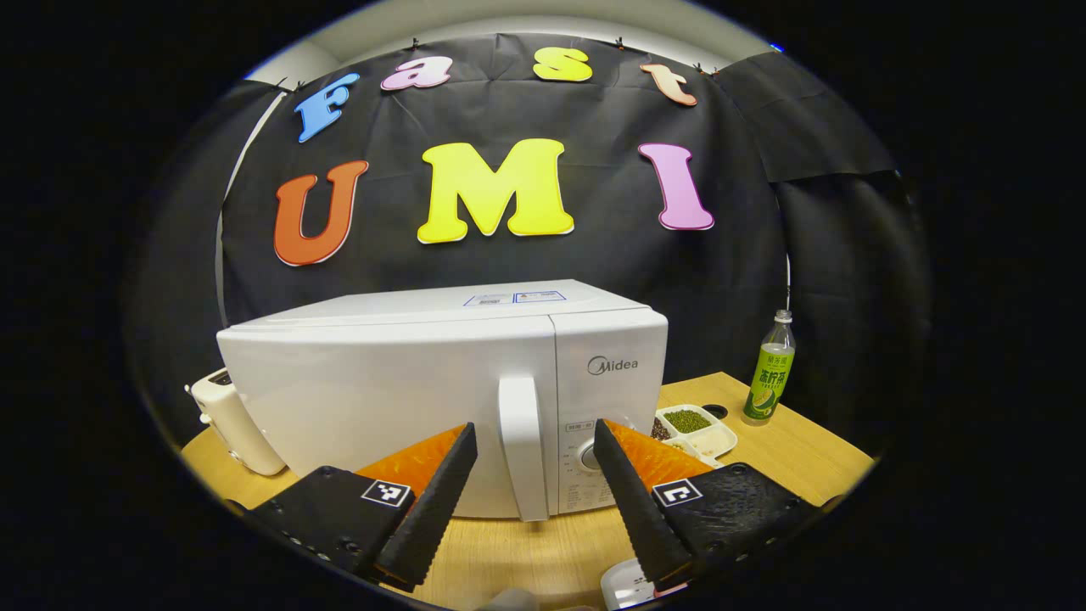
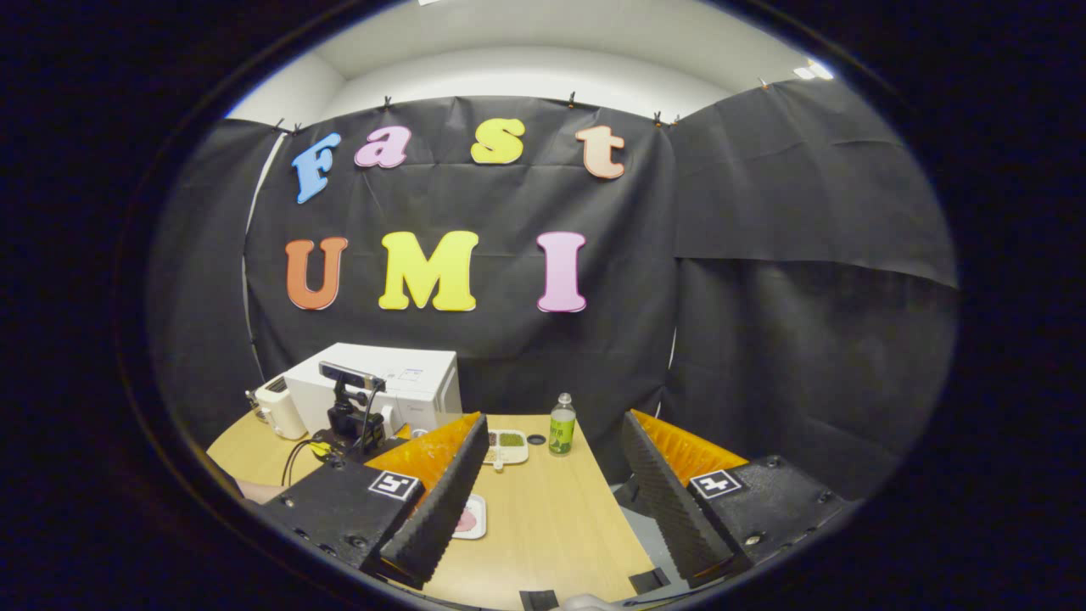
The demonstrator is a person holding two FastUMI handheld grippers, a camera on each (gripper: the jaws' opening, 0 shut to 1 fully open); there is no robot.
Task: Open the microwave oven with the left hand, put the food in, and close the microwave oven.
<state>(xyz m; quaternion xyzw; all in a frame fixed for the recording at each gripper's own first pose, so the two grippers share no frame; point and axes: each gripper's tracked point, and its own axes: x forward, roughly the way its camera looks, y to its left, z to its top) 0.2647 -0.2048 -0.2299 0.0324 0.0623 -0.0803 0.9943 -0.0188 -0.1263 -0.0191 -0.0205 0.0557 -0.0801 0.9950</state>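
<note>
The white microwave stands on the wooden table with its door closed. Its upright white handle lies straight ahead of my left gripper, which is open, one finger to each side of the handle and neither touching it. In the right gripper view the microwave is far off at the left, with the left gripper's rig in front of it. A white plate with pink food lies on the table beside my right gripper's left finger. My right gripper is open and holds nothing.
A green drink bottle and a white compartment tray of beans sit right of the microwave. A small white appliance stands at its left. The table's right edge runs under my right gripper.
</note>
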